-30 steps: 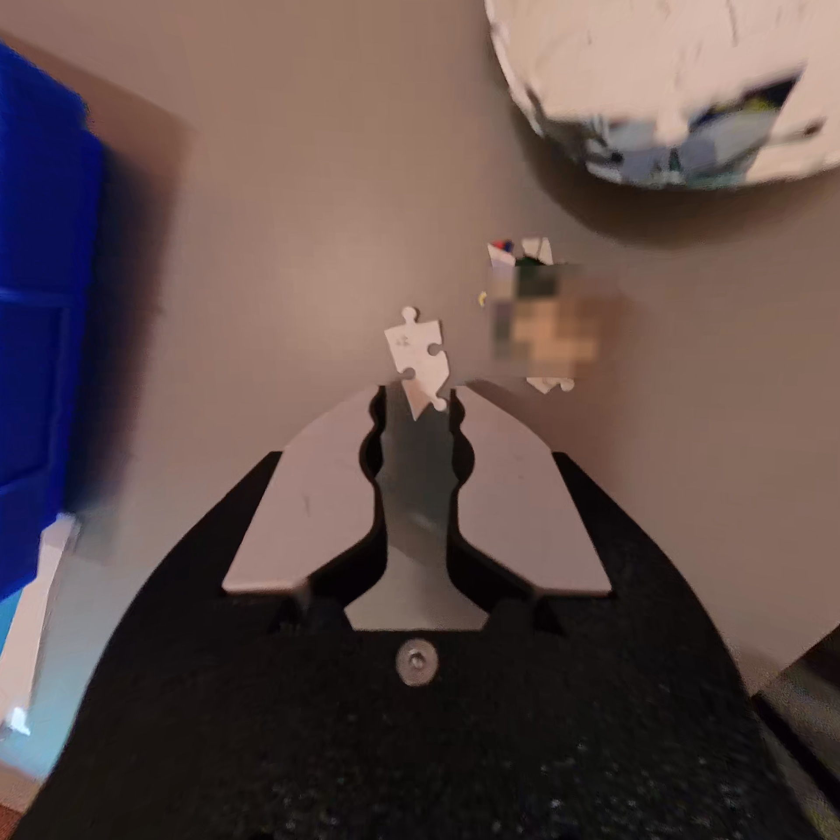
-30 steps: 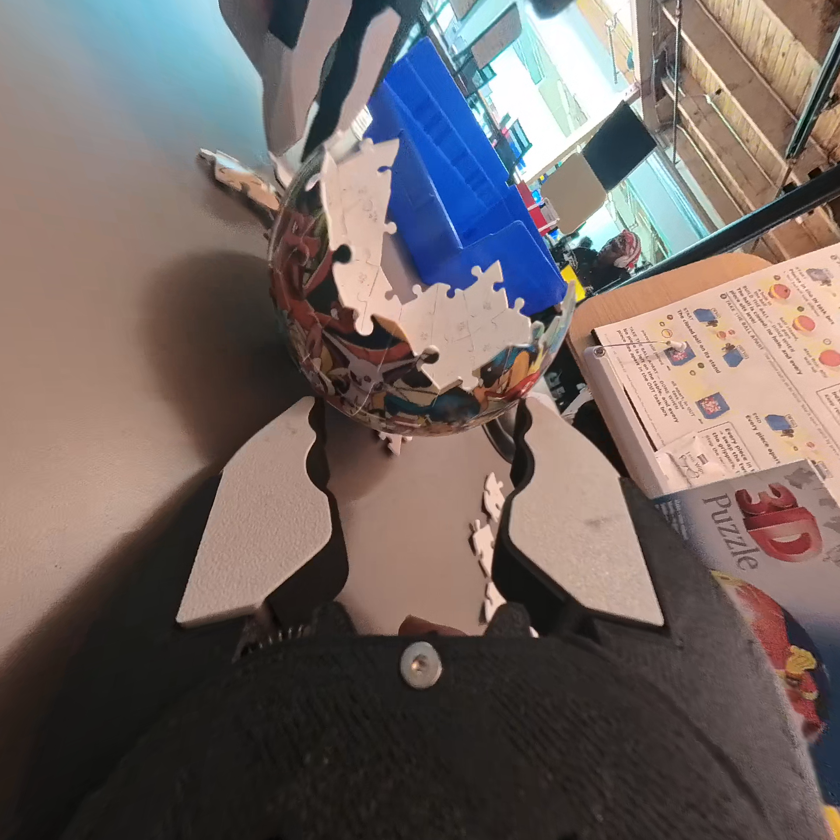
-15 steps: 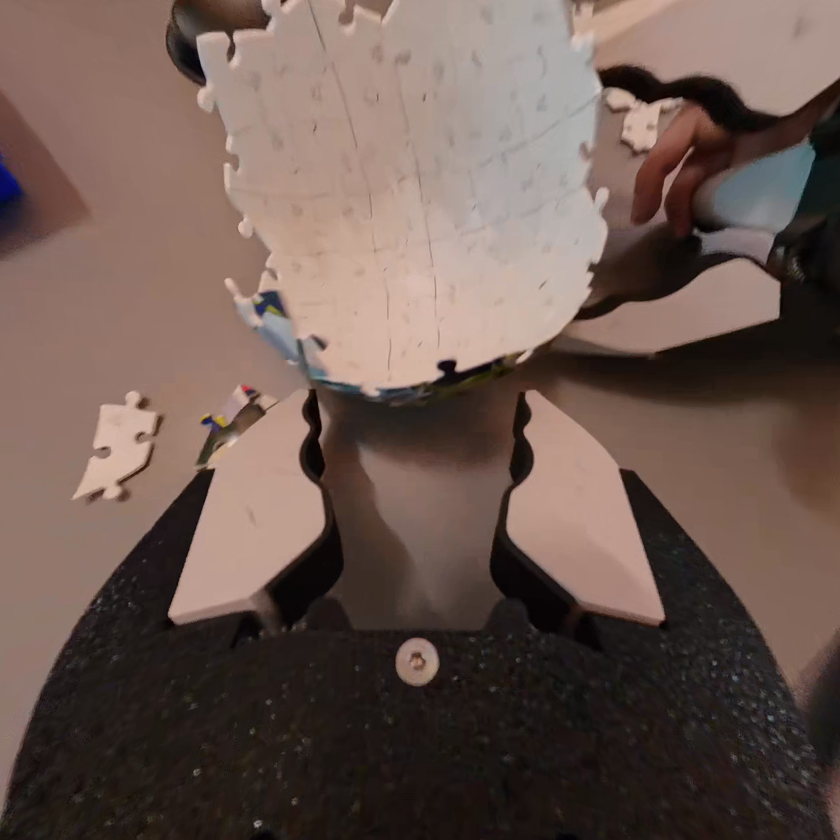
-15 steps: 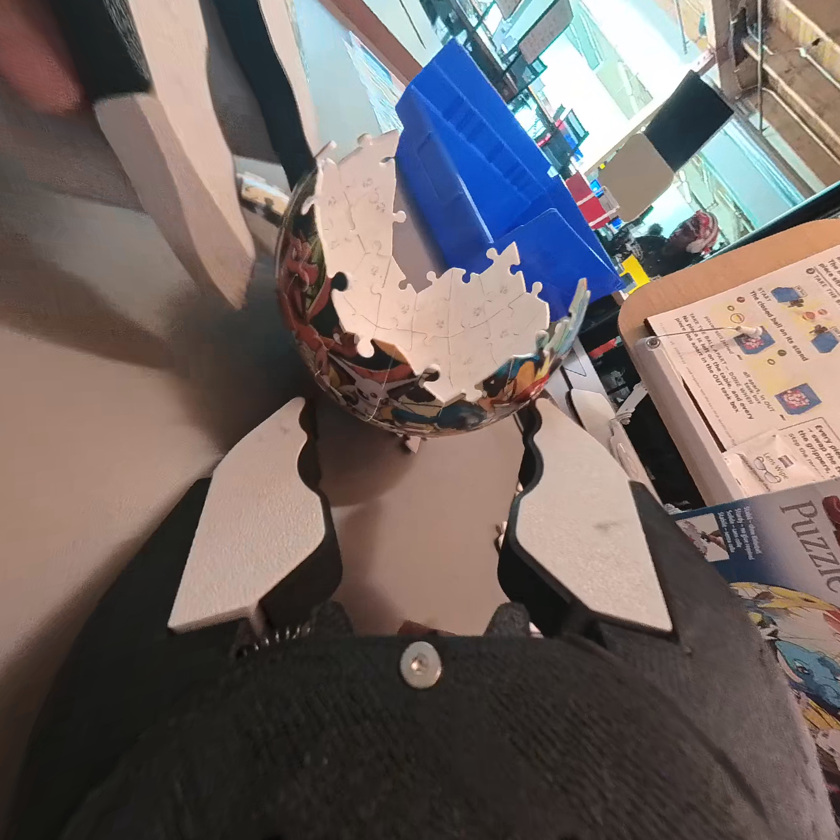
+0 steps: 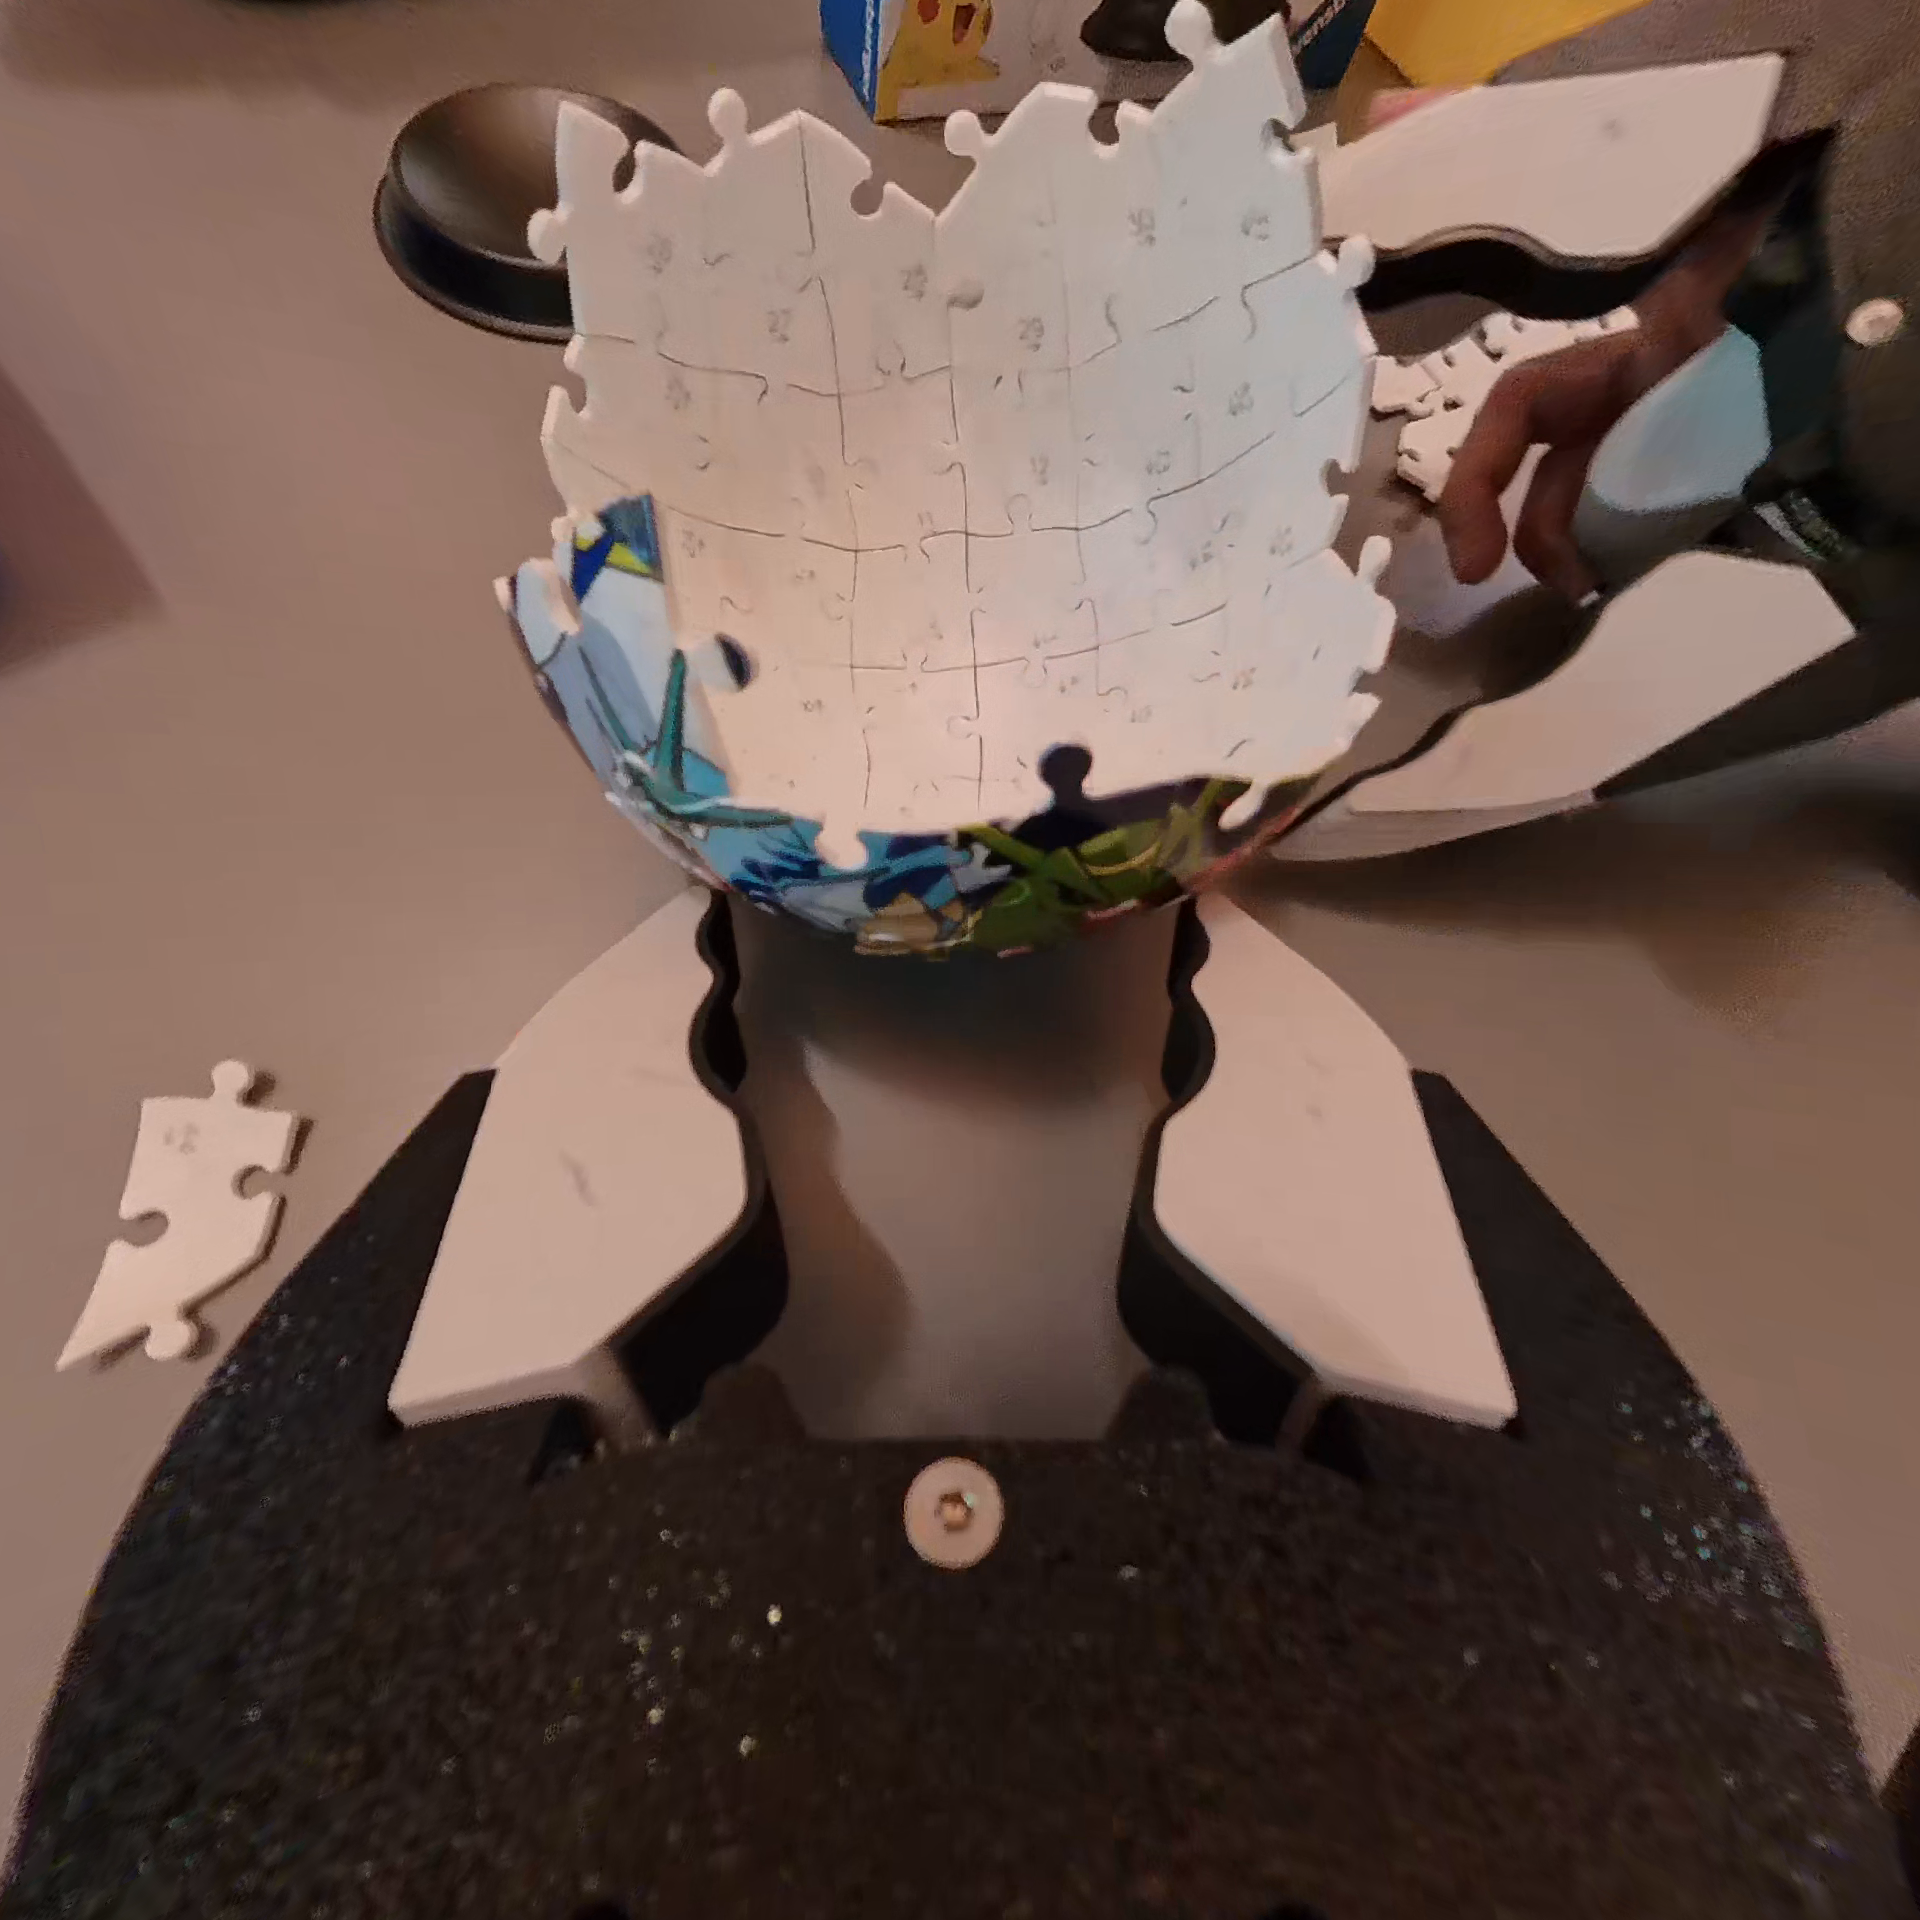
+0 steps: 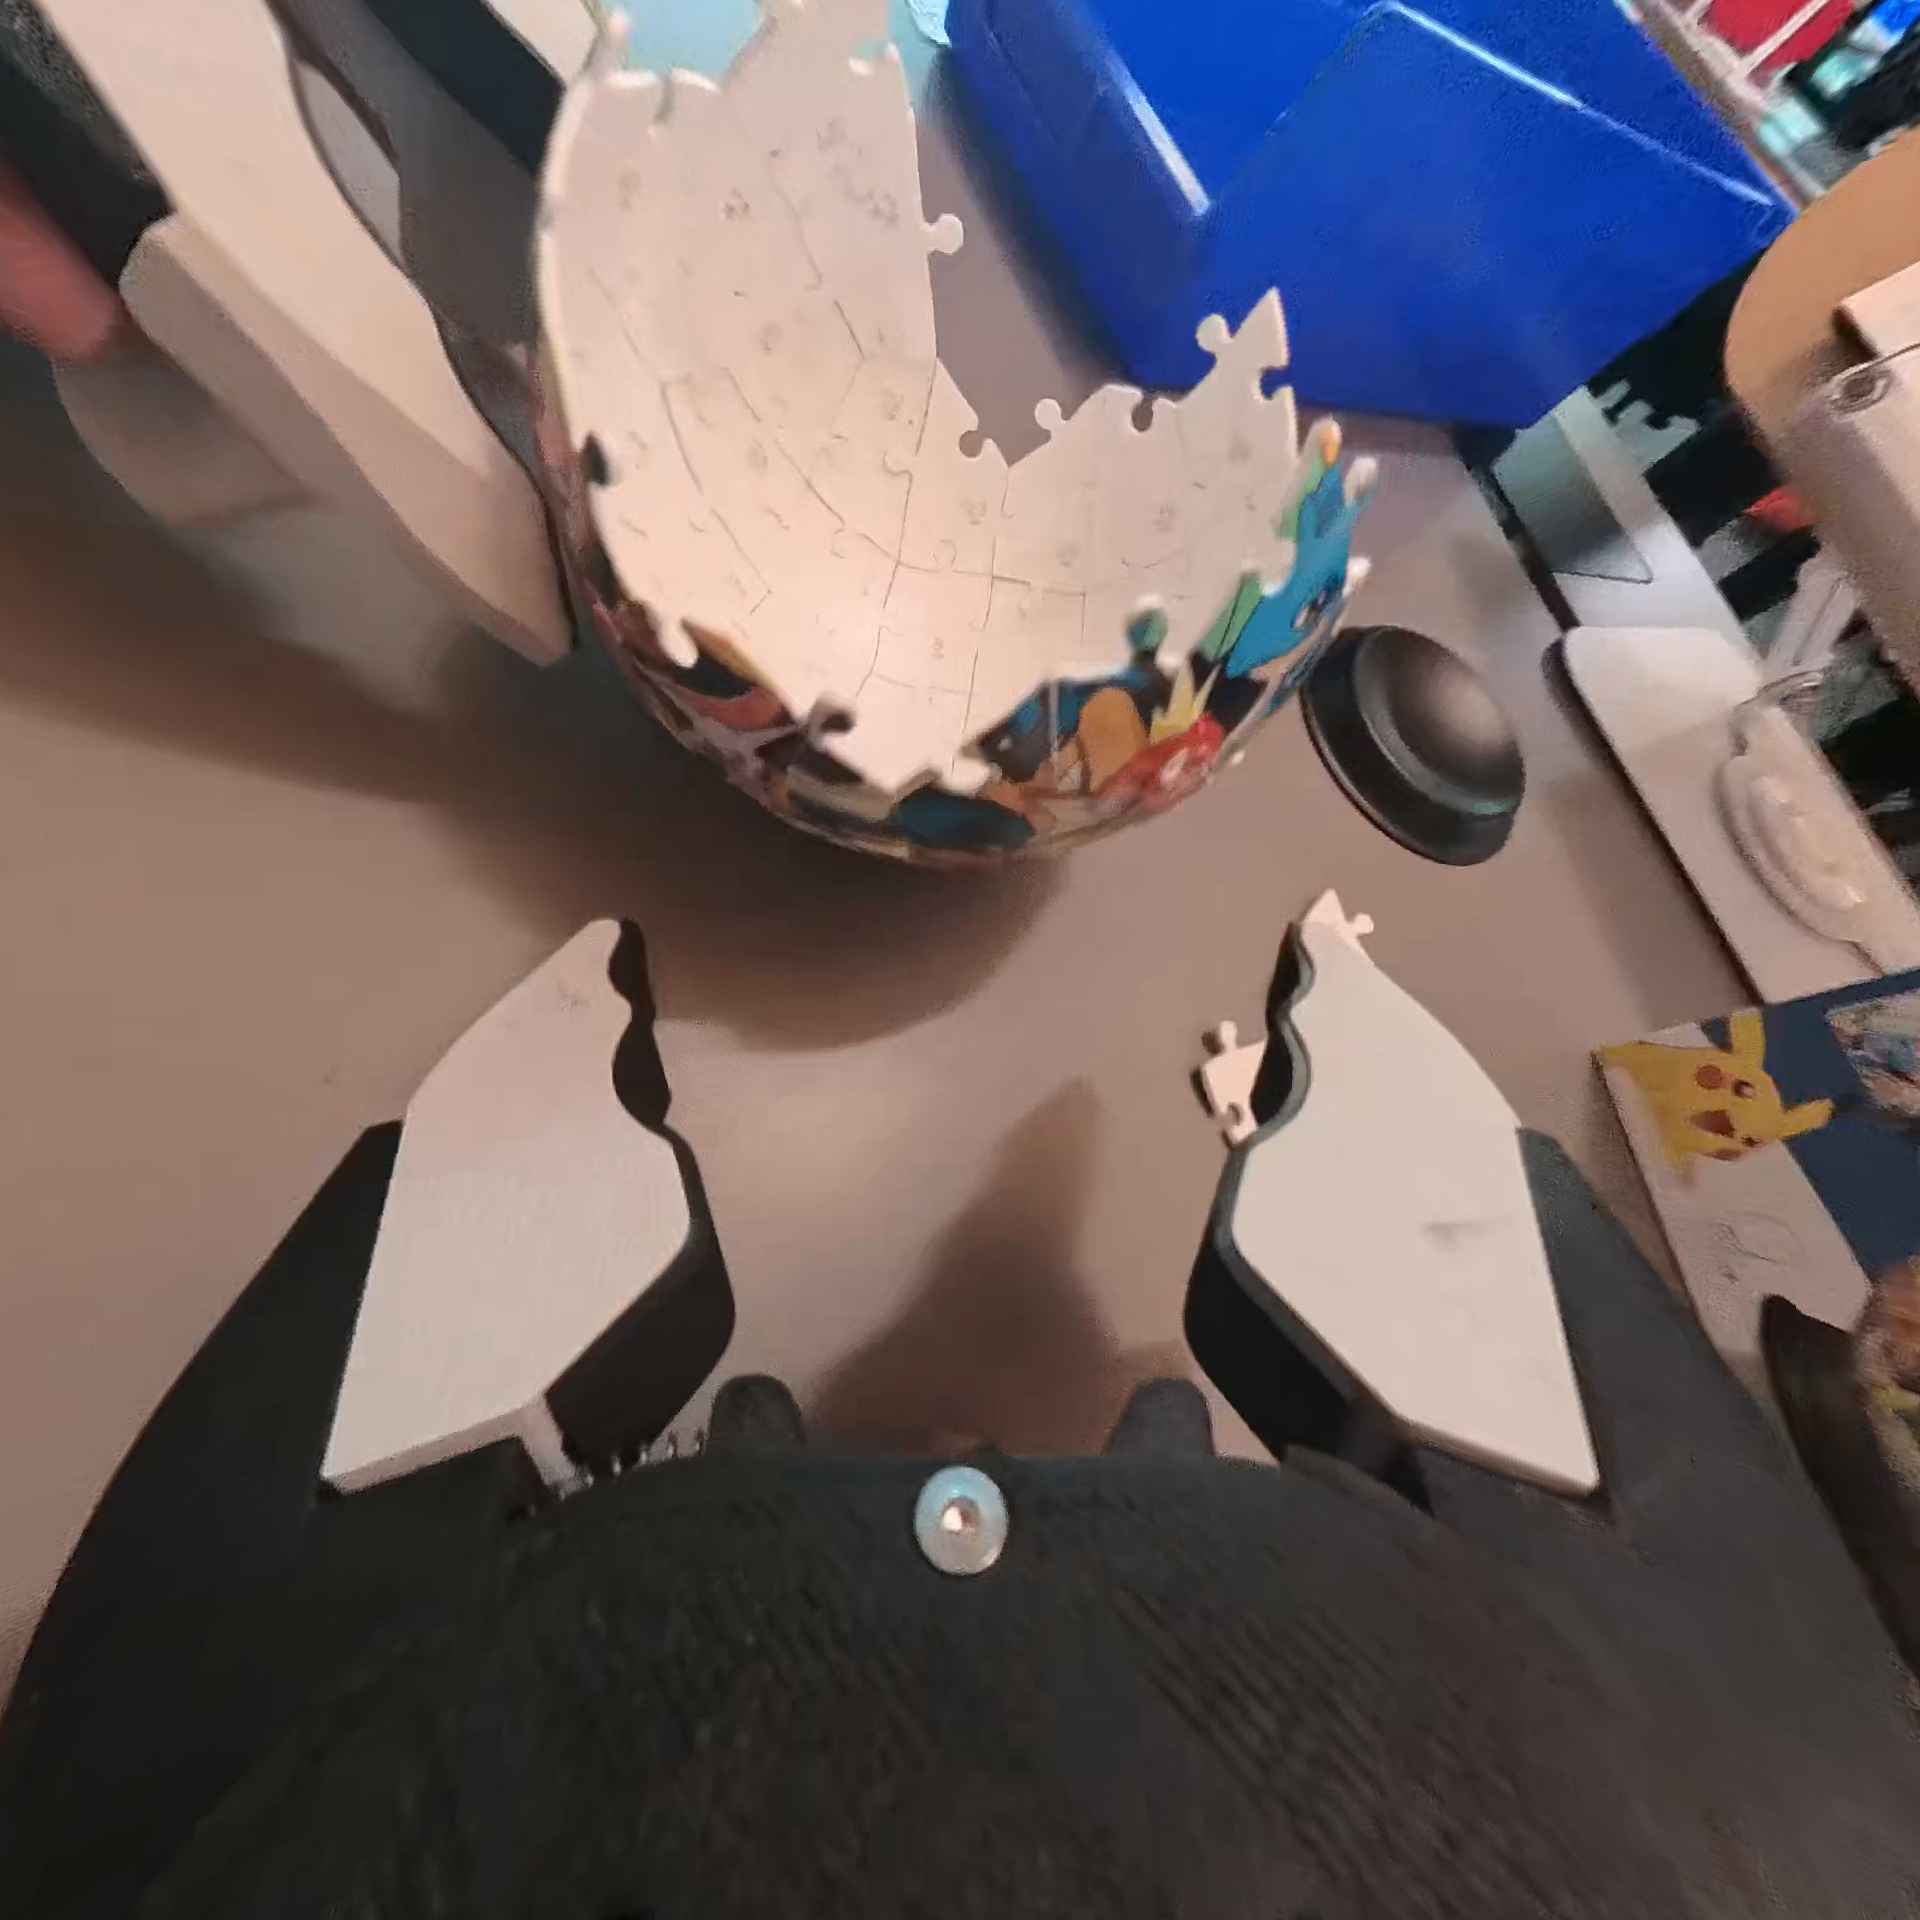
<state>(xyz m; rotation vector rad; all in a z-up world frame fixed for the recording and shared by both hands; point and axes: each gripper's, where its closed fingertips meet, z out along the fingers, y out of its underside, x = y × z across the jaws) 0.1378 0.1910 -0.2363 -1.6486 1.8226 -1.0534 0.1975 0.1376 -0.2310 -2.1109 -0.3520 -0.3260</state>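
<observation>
My left gripper (image 5: 951,935) is spread wide, empty, w/ the half-built puzzle ball (image 5: 951,488) just ahead of its tips. Right gripper (image 6: 961,971) also gapes, empty — ball farther ahead. Risk: a nudge could roll the ball or pop pieces loose.

The right gripper (image 6: 951,966) has its jaws wide apart over the brown counter (image 6: 260,987). Above, mid-frame, sits a half-built round puzzle bowl (image 6: 883,540), white inside. A white puzzle piece (image 6: 1226,1081) peeks beside the right jaw.

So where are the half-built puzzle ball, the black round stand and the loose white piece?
half-built puzzle ball (image 5: 966,499), left wrist view, white inner wall.
black round stand (image 6: 1423,727), right wrist view, dished top.
loose white puzzle piece (image 5: 187,1226), left wrist view, its middle.
</observation>
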